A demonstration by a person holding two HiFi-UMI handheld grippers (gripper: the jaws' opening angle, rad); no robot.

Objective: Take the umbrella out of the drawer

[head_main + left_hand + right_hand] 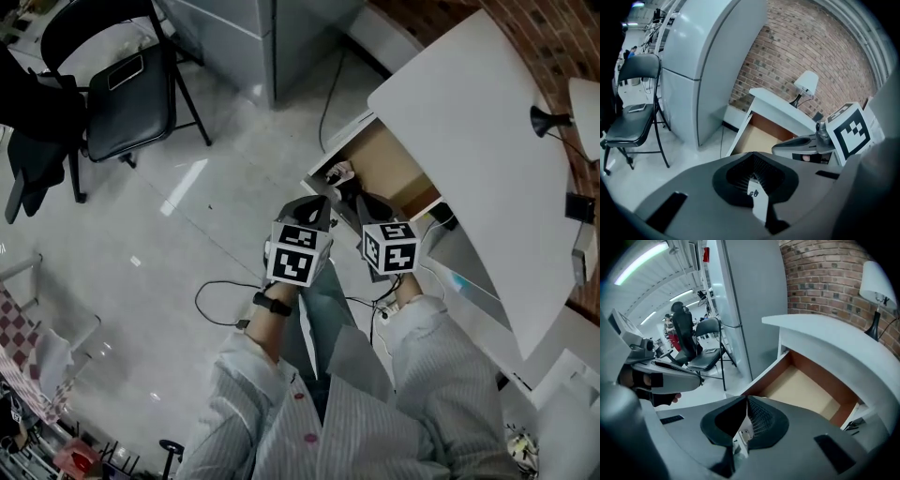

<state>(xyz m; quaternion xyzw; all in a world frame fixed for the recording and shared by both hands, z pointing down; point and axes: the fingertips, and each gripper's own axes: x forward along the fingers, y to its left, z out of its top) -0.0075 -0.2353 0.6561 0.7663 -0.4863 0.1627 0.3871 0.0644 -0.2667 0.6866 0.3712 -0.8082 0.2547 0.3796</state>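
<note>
Tan wood drawer [806, 390] is open; I see no umbrella inside. My left gripper [317, 206] and right gripper [371, 202] hover by it, both closed on nothing, so pickup looks undone.

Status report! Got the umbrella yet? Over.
Left gripper shut, empty. Right gripper shut, empty. Drawer open, umbrella not in sight. Nothing blocking the drawer.

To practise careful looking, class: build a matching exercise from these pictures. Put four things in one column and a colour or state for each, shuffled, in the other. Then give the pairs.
Things:
1. folding chair
2. drawer
3. lamp
4. wall

Descriptions:
a. pulled open, tan inside
b. brick
c. black seat
d. white shade

Pairs: 1-c; 2-a; 3-d; 4-b
</note>
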